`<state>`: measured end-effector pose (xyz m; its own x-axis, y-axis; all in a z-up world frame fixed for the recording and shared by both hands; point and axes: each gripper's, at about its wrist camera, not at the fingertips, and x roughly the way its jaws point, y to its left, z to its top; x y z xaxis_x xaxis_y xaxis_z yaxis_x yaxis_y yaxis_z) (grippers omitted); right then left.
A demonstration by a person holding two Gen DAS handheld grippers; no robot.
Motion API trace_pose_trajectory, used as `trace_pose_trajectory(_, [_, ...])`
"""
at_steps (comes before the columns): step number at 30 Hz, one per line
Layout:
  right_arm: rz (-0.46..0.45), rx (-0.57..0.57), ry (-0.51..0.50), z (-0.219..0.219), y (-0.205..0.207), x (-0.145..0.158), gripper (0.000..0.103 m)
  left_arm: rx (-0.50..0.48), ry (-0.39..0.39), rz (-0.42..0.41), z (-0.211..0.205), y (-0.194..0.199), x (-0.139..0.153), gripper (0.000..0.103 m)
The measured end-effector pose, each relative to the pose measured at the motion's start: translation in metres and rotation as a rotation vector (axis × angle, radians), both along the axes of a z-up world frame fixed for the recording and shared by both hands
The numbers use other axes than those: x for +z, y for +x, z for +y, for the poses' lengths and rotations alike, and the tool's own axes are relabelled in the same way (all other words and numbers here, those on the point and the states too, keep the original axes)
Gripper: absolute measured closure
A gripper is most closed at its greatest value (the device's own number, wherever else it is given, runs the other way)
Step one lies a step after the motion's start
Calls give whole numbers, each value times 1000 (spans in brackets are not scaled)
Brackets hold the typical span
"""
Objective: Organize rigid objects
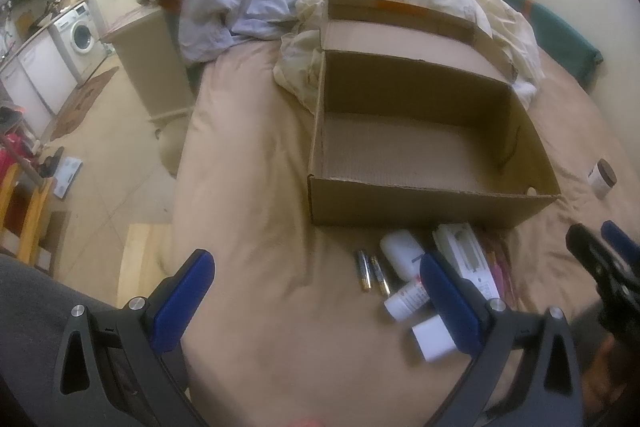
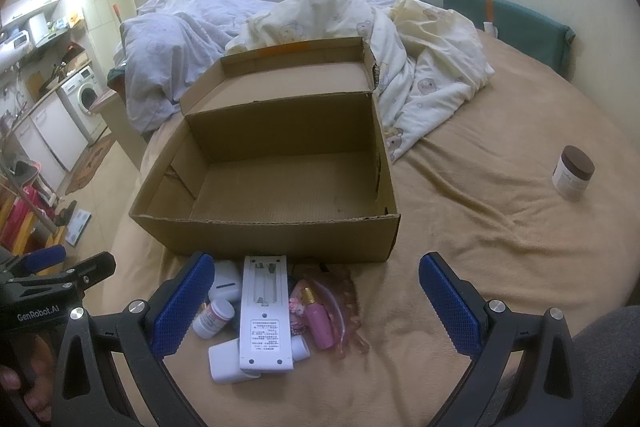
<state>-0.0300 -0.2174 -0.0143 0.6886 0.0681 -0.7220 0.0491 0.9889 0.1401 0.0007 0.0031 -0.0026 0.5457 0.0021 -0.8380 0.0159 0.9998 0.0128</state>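
A heap of small things lies on the bed [image 2: 480, 227], just in front of the near wall of an open cardboard box [image 2: 280, 227] whose inside is bare. In the right wrist view the heap sits between the two blue pads of the right tool [image 2: 316, 303] and a little ahead of them, nearer the left pad. On top lies a white remote control [image 2: 264, 311], back side up with its battery bay uncovered, pointing toward the box. Under its near end is a white rectangular block [image 2: 224, 361]; to its left a small white pill bottle [image 2: 212, 317] lies on its side, and beyond that a white rounded case [image 2: 226, 283]. To its right is a pink bottle with a gold cap [image 2: 318, 319], resting on pinkish clutter too blurred to name. A brown-lidded jar [image 2: 573, 177] stands upright well apart, far to the right on the bed.

In the left wrist view two batteries [image 1: 372, 273] lie side by side just left of the heap, between the pads of the left tool [image 1: 316, 301].

Both tools stand wide open, holding nothing and touching nothing.
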Motion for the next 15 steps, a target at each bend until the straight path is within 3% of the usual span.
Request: trace_pose_trajectory(15, [1,1,-2,-1,0,0,0,3,0,5,-1,1,0,1])
